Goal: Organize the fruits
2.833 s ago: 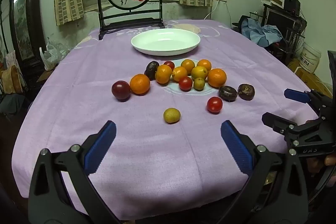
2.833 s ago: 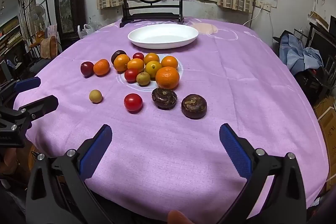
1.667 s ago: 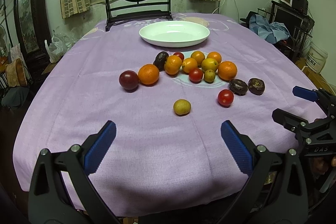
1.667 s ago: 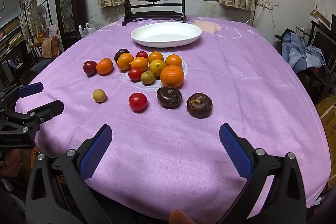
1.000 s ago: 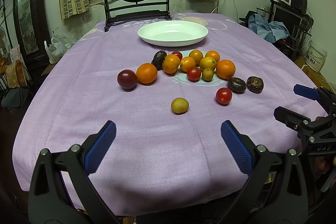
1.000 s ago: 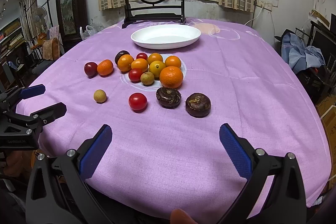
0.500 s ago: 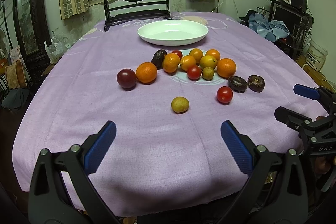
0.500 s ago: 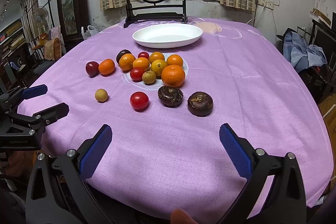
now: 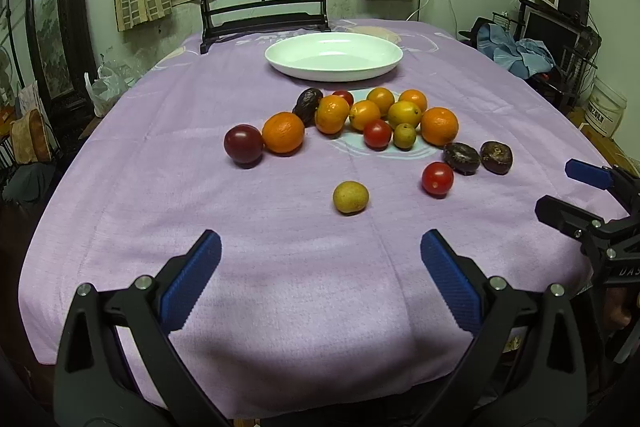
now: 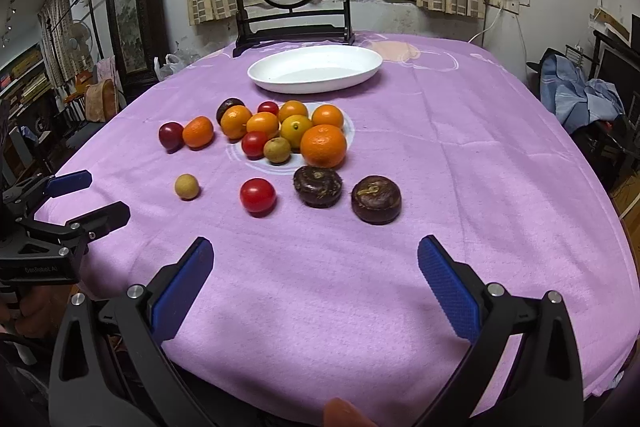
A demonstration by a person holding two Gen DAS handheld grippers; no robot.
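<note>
A: Jaw state? Left gripper spread wide, nothing between the pads. Right gripper likewise released, empty.

B: Nearest target? Small yellow fruit lies dead ahead of the left jaws, apart from the cluster; roundish, no long axis to align. Red tomato sits ahead of the right jaws, slightly left.

A: Destination? White plate, beyond the fruit cluster, empty. My judgement: left hand is nearer the yellow fruit.

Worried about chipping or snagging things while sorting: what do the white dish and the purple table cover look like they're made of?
White dish: probably glazed ceramic or melamine; smooth, glossy, with soft highlights. Purple table cover: a soft woven or fleecy fabric; matte, fuzzy texture, creased and draping over the edge.
</note>
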